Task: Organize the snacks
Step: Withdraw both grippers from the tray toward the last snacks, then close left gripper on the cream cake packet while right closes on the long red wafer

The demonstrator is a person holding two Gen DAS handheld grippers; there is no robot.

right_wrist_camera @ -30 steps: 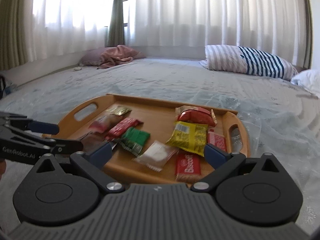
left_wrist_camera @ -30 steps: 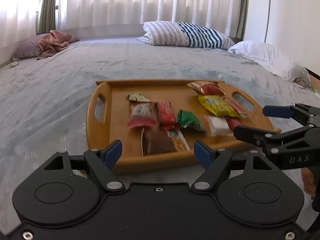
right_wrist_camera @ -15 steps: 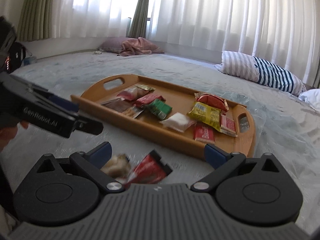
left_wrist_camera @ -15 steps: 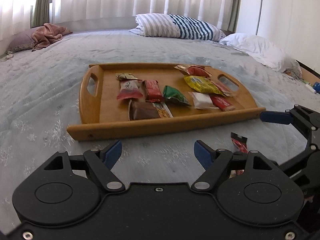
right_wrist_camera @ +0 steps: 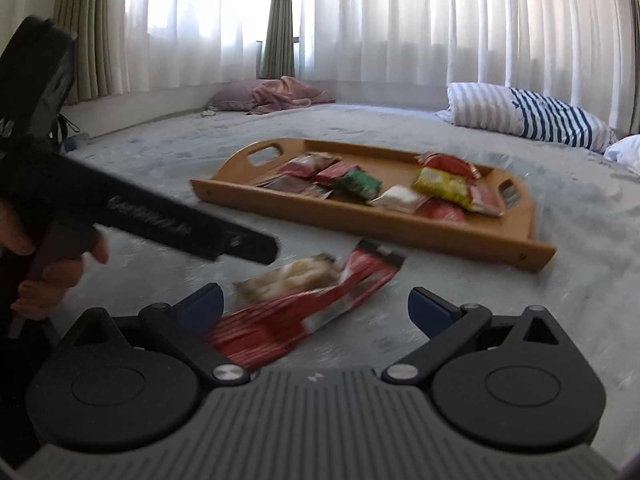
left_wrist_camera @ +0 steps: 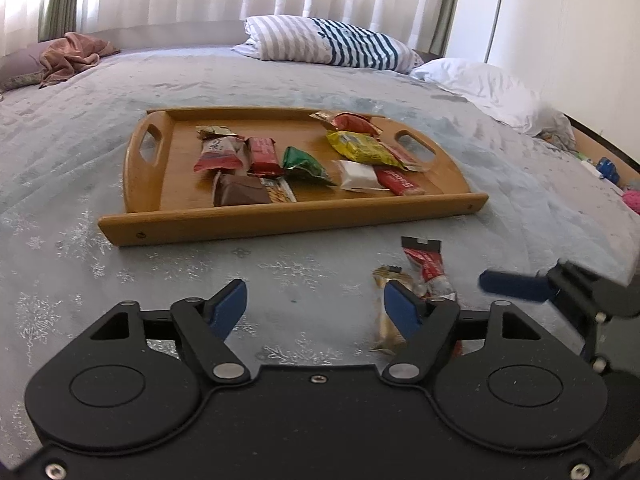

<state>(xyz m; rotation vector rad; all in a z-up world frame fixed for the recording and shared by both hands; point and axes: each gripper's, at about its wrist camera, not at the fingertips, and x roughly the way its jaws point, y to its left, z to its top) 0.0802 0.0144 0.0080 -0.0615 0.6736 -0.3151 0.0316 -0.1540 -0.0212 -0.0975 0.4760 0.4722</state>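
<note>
1. Bed (left_wrist_camera: 120, 280), grey cover, is the work surface; a striped pillow (left_wrist_camera: 332, 42) sits far off at the back.
2. Wooden tray (left_wrist_camera: 288, 216) sits mid-bed and already carries most of the snacks: roughly ten packets, loosely laid. Most of the job looks done.
3. Two left, both off the tray on the cover just in front of its near rail: red wrapper (right_wrist_camera: 296, 312) and tan wrapper (right_wrist_camera: 288, 276), touching or overlapping each other.
4. Right gripper (right_wrist_camera: 316, 308) is wide, nothing clamped; the red wrapper's end lies between its jaws near the left pad. Likely the next pick.
5. Left gripper (left_wrist_camera: 316, 304) is fairly wide with jaws closing, nothing between them; both wrappers lie just beside its right finger.
6. Left to do: lift both strays onto the tray, maybe tidy rows.
</note>
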